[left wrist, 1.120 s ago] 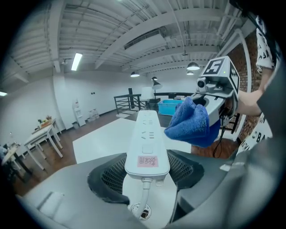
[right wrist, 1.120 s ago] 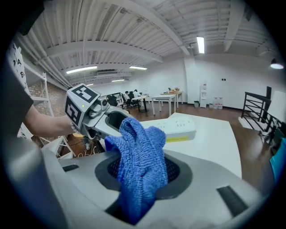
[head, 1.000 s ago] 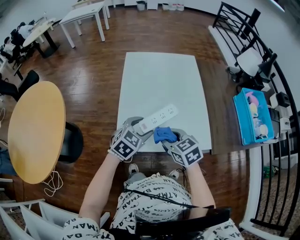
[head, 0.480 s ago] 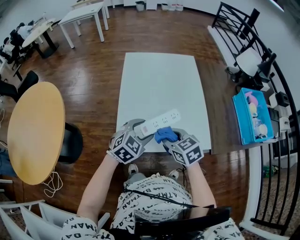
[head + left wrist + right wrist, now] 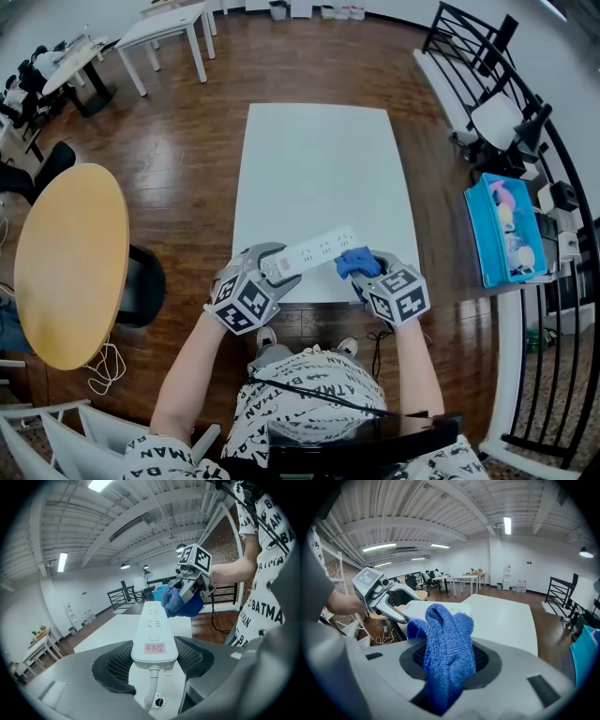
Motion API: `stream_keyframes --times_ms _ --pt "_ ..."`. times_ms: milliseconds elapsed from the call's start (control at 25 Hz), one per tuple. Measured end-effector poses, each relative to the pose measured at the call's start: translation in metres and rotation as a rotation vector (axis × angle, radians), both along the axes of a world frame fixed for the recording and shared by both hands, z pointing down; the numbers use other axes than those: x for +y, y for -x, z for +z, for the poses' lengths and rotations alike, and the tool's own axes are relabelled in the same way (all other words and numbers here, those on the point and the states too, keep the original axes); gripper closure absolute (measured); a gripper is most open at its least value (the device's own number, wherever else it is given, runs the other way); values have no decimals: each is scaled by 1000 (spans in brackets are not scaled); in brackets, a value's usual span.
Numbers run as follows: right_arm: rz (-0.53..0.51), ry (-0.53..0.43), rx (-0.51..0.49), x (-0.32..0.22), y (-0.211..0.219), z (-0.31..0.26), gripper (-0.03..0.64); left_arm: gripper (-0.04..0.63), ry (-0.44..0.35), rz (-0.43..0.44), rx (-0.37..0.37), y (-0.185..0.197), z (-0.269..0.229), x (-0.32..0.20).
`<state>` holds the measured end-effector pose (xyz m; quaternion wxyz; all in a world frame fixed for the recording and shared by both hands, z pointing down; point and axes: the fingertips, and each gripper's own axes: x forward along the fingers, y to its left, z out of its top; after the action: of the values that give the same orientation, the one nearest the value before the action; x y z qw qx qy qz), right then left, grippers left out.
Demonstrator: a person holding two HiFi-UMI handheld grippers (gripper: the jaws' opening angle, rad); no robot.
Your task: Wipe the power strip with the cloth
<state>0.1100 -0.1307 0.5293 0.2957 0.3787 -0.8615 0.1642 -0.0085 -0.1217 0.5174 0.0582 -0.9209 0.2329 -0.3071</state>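
Note:
A white power strip (image 5: 314,251) is held above the near edge of the white table (image 5: 319,159). My left gripper (image 5: 274,266) is shut on its cable end. In the left gripper view the strip (image 5: 152,630) sits between both pads, with a pink label facing up. My right gripper (image 5: 364,274) is shut on a bunched blue cloth (image 5: 354,260). The cloth (image 5: 180,603) rests against the far end of the strip. In the right gripper view the cloth (image 5: 447,653) fills the jaws and hides most of the strip (image 5: 417,607) behind it.
A blue bin (image 5: 506,234) with small items stands at the right by a black railing (image 5: 562,187). A round wooden table (image 5: 70,262) and a dark chair (image 5: 142,283) are at the left. More white tables (image 5: 173,28) stand at the back.
My right gripper has slid the cloth to the right along the strip, from its middle to its far end. The left gripper has rolled a little and kept its hold.

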Motion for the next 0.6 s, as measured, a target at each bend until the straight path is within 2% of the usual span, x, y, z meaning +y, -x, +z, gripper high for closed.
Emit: stream_keyframes --times_ms 320,600 --pt "71 -24 55 -16 -38 -6 476 324 -22 30 -2 4 -5 7" --pt "95 -65 61 -35 -51 -23 476 324 -54 128 -34 -6 -4 28"
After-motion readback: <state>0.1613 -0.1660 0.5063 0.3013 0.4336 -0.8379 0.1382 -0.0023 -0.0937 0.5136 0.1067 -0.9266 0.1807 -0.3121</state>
